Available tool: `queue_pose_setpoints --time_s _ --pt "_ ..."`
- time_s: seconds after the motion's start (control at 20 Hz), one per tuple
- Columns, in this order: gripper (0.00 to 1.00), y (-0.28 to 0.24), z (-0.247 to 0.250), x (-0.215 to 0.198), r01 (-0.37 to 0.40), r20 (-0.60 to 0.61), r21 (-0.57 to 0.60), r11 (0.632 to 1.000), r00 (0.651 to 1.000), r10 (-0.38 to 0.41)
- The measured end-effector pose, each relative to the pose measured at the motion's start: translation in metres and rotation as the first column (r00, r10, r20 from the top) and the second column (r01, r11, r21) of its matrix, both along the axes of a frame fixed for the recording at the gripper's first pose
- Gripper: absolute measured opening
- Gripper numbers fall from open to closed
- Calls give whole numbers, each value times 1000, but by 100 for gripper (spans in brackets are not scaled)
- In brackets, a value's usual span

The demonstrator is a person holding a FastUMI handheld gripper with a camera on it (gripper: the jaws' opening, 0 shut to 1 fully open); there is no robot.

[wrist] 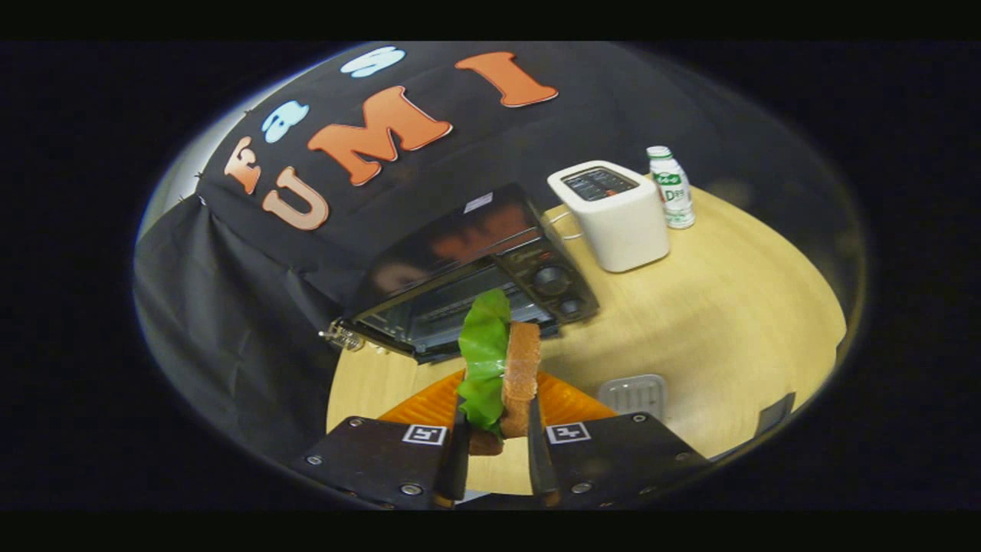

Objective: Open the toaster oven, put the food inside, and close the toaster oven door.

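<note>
1. The tool [497,452] is clamping a sandwich [502,360], one finger pressing on each side of it.
2. The sandwich is standing on edge, its long axis pointing up and away from the fingers toward the toaster oven [467,276]; its lettuce [483,353] is facing left and its bread slice [523,368] right.
3. It is hanging above an orange plate [567,402] on the wooden table [728,322].
4. The toaster oven is sitting beyond it with its door open.
5. A white toaster [613,215] and a small bottle [670,188] are standing farther right.

Likely a staged kitchen booth: toaster oven [467,280], white toaster [617,215], bottle [671,186] on wooden table [736,322].
</note>
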State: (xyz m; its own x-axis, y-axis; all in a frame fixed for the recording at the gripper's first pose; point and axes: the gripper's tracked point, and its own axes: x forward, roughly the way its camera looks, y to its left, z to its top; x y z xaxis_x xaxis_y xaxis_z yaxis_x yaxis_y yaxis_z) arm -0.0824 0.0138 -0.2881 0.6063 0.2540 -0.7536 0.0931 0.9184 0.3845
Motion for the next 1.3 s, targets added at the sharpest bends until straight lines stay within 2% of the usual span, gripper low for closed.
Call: queue_pose_setpoints --time_s 0.15,0.4,0.6,0.7,0.85,1.0,1.3 --pt "33 39 -12 15 -21 5 63 998 1000 21" --pt "33 77 -30 52 8 -3 153 988 1000 -8" --pt "33 96 -42 76 32 19 224 974 999 -38" --pt "33 100 -49 85 67 23 275 959 997 -76" --pt "33 101 -71 85 78 11 269 960 996 -84" --pt "33 95 -72 102 153 24 340 928 985 -171" --pt "33 70 -90 134 252 37 336 908 959 -280"
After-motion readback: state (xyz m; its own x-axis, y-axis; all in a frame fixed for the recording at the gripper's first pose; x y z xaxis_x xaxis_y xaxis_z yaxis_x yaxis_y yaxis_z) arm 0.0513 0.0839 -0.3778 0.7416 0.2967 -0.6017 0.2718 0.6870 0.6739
